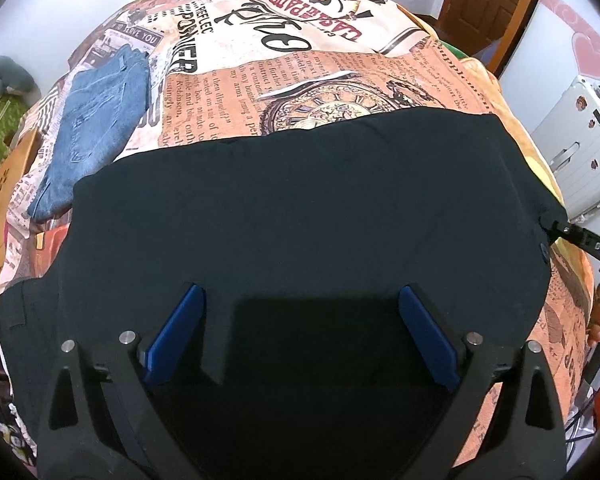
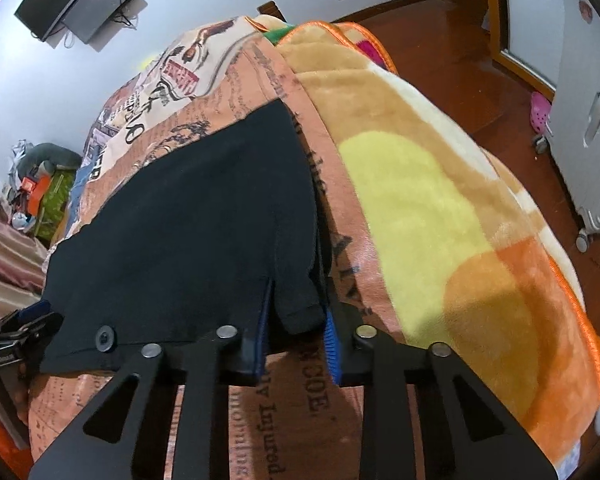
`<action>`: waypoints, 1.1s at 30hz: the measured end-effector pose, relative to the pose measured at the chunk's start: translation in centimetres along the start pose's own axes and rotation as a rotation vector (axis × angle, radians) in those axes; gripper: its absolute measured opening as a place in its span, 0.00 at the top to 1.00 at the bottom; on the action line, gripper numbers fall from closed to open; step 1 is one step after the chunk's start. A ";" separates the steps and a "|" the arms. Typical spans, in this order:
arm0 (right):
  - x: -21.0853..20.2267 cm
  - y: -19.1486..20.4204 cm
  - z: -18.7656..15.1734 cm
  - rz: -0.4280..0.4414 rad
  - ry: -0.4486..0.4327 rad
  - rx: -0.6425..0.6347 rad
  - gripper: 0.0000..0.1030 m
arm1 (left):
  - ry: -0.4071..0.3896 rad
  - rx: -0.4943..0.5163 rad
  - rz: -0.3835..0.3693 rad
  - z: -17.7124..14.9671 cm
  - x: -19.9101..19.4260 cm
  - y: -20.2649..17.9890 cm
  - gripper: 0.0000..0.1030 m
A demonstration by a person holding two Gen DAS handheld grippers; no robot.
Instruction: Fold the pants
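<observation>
- Bed (image 1: 228, 92): the work surface, under a printed cover. It extends ahead of both grippers; in the right wrist view a plush blanket (image 2: 420, 200) drapes its side, to the right of the right gripper.
- Pants (image 1: 300, 208): a dark garment lying flat on the bed, directly below and ahead of the left gripper. It appears already folded at least once, judging by its broad, blocky outline.
- Long axis of the pants: it runs across the left wrist view, from the left gripper's side toward the right gripper. The end with a button (image 2: 105, 338) and a corner tab lies at the right gripper; which end is the waist cannot be told with certainty, though the button suggests this one.
- Jeans (image 1: 96, 128): a folded blue pair, ahead and to the left of the left gripper, just beside the pants' far corner.
- Left gripper (image 1: 300, 332): jaws spread wide above the dark cloth, nothing pinched between the blue pads (image 1: 176, 336).
- Right gripper (image 2: 296, 344): jaws nearly closed, pinching the near corner of the pants between its pads.
- Step in hand, as judged: securing both near corners before the next fold. To do it well, the left gripper should descend on the near hem and take all layers. Both corners should then lift together and travel evenly across the short width, keeping the edge taut so that the hems align.
</observation>
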State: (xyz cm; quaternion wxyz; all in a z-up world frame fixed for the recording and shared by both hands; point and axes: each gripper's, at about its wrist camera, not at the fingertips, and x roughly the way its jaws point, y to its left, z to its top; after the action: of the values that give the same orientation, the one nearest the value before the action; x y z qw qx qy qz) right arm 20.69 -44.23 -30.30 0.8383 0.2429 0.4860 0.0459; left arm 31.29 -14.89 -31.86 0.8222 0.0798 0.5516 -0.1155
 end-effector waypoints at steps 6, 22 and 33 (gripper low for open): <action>-3.5 2.8 1.4 0.039 -0.096 -0.044 0.83 | -0.031 -0.034 -0.014 -0.6 -1.8 0.9 0.04; -8.6 16.4 5.4 0.222 -0.263 -0.268 0.84 | -0.240 -0.118 0.072 -3.5 -10.0 8.3 0.04; -1.1 25.9 0.9 0.310 -0.067 -0.444 0.84 | -0.255 -0.265 0.136 -7.9 -11.4 15.4 0.04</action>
State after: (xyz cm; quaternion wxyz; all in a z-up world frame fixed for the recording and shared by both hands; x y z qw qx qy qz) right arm 25.01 -22.22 -17.35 0.8696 0.1262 0.3929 0.2709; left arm 24.32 3.08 -24.22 0.8947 -0.0074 0.4465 0.0048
